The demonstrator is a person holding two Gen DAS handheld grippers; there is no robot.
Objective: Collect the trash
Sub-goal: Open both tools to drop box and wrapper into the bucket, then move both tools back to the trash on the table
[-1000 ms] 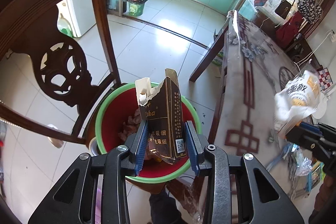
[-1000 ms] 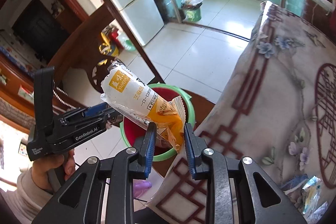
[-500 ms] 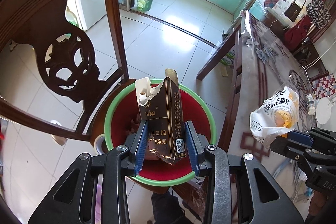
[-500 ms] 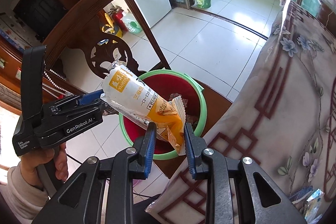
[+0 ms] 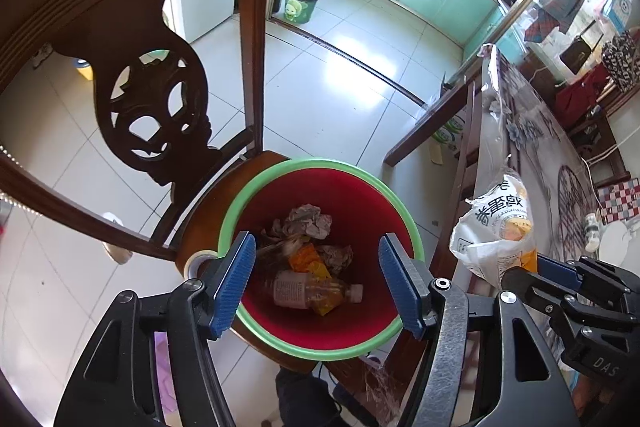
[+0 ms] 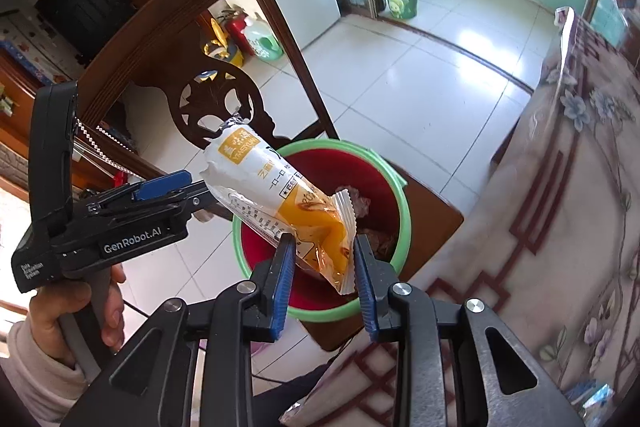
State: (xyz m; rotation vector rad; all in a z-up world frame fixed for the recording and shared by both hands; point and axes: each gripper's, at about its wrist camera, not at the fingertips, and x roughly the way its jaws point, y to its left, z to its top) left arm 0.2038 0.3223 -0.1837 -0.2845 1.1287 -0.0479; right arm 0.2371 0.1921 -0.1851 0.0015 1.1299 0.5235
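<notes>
Right jaws around snack wrapper (image 6: 280,195), long axis up-left over bin (image 6: 402,195).

Both wrist views close above the shared red bin (image 5: 320,187), facing down.

Over the green-rimmed red plastic bin (image 5: 320,345) we find the mouth unblocked from above; crumpled paper and a clear plastic bottle (image 5: 316,293) lie low inside. The carved dark wooden chair back (image 5: 160,115) walls off the far left side, and the floral-clothed table edge (image 6: 532,211) crowds the right. Our left gripper (image 5: 318,277), jaws wide, hangs over the rim, while the white-and-orange snack wrapper (image 6: 288,207) juts across the opening.
</notes>
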